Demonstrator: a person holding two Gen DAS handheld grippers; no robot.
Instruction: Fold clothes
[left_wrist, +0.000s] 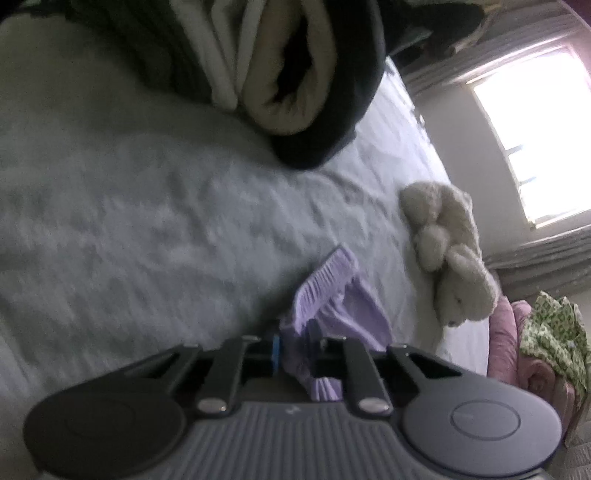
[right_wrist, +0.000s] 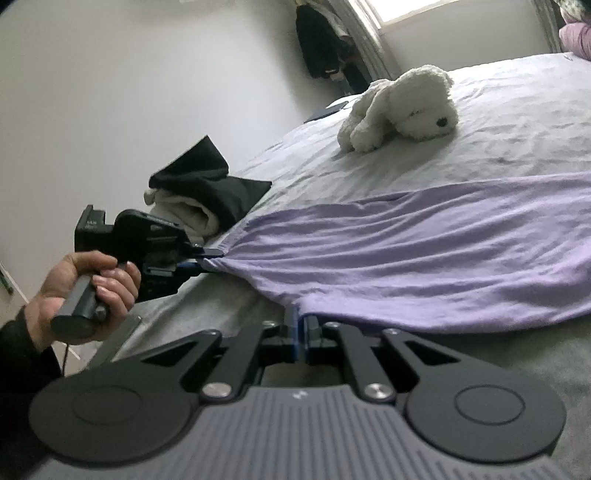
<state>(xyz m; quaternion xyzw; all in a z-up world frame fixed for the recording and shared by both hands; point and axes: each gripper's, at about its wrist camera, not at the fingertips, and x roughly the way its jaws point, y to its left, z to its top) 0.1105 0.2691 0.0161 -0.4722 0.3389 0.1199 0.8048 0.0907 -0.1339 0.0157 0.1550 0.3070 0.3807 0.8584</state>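
The right tongs (right_wrist: 303, 334) pinch one corner of the purple cloth (right_wrist: 424, 251). The left tongs (right_wrist: 207, 256), held by a hand (right_wrist: 77, 291), pinch the next corner. Holding two corners keeps that edge tight, ready to fold. The cloth lies spread on the bed (right_wrist: 498, 122). A toy dog (right_wrist: 402, 109) and a pile (right_wrist: 207, 192) of clothes sit farther off, out of the way.

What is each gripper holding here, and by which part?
Both hold the lilac garment at its near edge: the left gripper pinches one bunched corner, the right gripper the edge nearer its camera.
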